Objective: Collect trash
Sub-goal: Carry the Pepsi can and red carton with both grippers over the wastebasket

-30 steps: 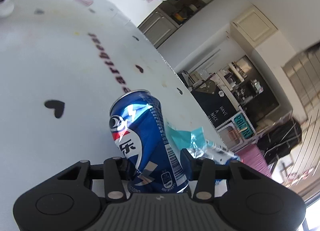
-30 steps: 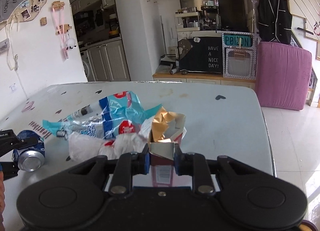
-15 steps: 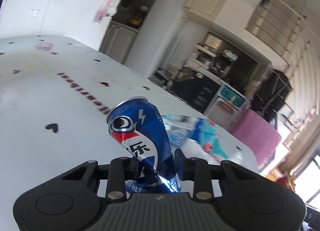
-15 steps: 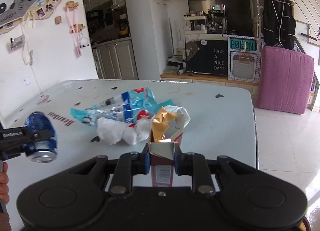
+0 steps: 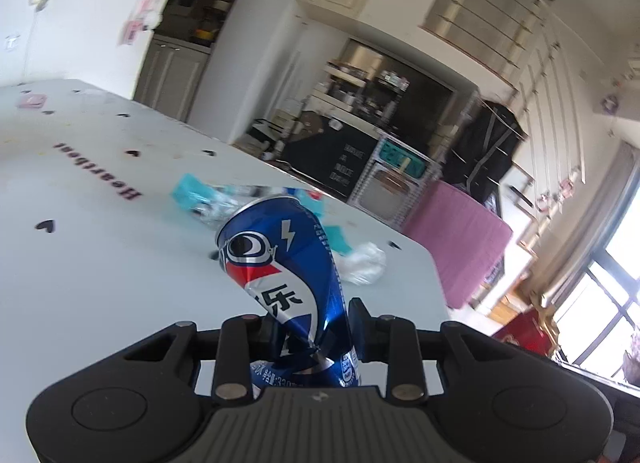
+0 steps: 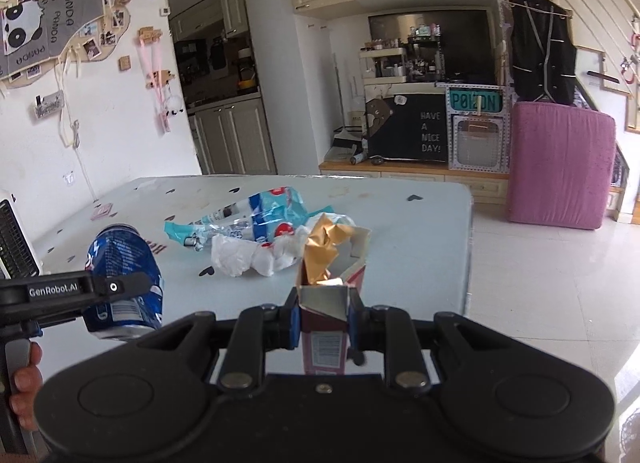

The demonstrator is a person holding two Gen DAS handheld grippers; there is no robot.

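Note:
My left gripper [image 5: 312, 327] is shut on a dented blue soda can [image 5: 284, 263] and holds it above the white table [image 5: 100, 263]. The can also shows in the right wrist view [image 6: 124, 279], at the left, lifted off the table. My right gripper [image 6: 324, 319] is shut on a torn red carton [image 6: 324, 331] with gold foil sticking out of its top. A blue plastic wrapper [image 6: 256, 219] and a crumpled white bag [image 6: 248, 257] lie on the table beyond the carton.
The white table [image 6: 420, 247] carries small black heart marks and ends at the right above a pale tiled floor [image 6: 560, 283]. A purple padded block [image 6: 560, 167] and kitchen cabinets stand beyond it. A dark grille [image 6: 14, 243] sits at the far left edge.
My left gripper has lifted the can higher off the table and turned right, toward the trash pile. My right gripper has risen a little with the carton still in it.

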